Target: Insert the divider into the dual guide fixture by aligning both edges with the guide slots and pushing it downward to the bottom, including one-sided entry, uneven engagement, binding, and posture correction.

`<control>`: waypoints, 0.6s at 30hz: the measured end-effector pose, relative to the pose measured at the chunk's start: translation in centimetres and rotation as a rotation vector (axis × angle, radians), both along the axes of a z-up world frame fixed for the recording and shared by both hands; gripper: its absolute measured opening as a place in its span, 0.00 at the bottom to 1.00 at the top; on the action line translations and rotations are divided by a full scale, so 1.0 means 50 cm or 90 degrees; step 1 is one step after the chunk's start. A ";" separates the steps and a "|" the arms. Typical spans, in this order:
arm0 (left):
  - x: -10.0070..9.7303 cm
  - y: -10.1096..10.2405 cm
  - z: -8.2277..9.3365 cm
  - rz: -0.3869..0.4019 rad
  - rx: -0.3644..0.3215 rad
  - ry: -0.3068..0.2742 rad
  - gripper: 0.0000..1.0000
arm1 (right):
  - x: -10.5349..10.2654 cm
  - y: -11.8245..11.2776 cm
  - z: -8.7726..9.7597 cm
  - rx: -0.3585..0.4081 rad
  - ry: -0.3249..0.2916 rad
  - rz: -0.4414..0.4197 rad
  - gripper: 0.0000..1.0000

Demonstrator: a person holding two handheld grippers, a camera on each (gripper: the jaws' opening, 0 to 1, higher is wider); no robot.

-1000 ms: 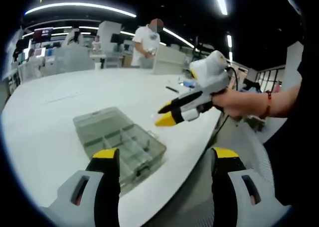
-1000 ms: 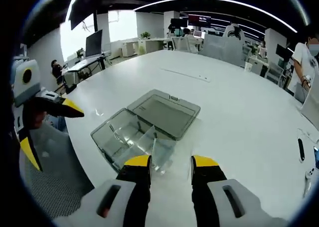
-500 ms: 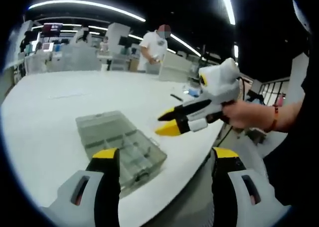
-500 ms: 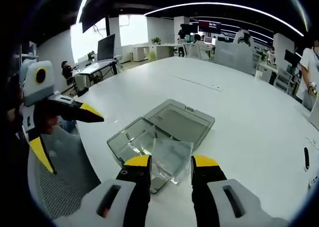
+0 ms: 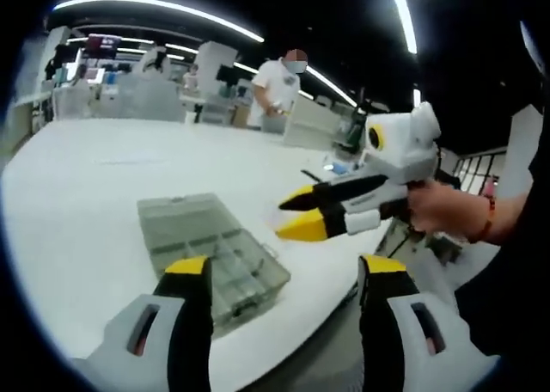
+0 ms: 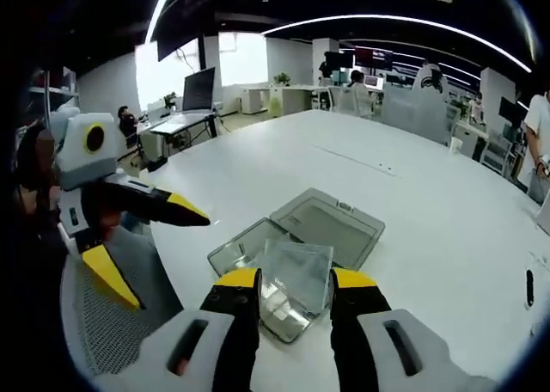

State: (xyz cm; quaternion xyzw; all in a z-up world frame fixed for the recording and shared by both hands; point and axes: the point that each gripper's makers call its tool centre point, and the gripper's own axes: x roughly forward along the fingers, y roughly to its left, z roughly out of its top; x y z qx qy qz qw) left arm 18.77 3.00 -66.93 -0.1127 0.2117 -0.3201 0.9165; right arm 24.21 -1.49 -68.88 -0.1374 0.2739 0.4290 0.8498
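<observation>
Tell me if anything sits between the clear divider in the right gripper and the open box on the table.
Nothing visible does. The right gripper holds the clear divider above the open box on the white table, with only air between them. The left gripper hangs open off to the side.

A wide white bench [image 6: 412,194] is spreading ahead of the tongs, curving off at its near edge. Long ceiling light strips [image 5: 155,9] are glowing overhead against a dark ceiling. Beyond the bench, desks with monitors [image 6: 199,87] are standing by a bright window [image 6: 241,58]. A mesh chair [image 6: 112,332] is sitting below left.
</observation>
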 end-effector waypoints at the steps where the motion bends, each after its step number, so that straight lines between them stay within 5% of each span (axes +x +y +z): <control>1: 0.002 0.004 0.000 0.007 -0.004 0.001 0.64 | -0.005 0.007 0.005 0.002 -0.006 0.008 0.27; 6: 0.011 0.012 0.009 0.022 -0.026 -0.002 0.63 | -0.014 0.023 0.015 0.003 -0.013 0.023 0.27; 18: 0.031 0.039 0.023 0.066 -0.063 -0.008 0.36 | -0.034 0.050 0.021 -0.004 -0.023 0.051 0.27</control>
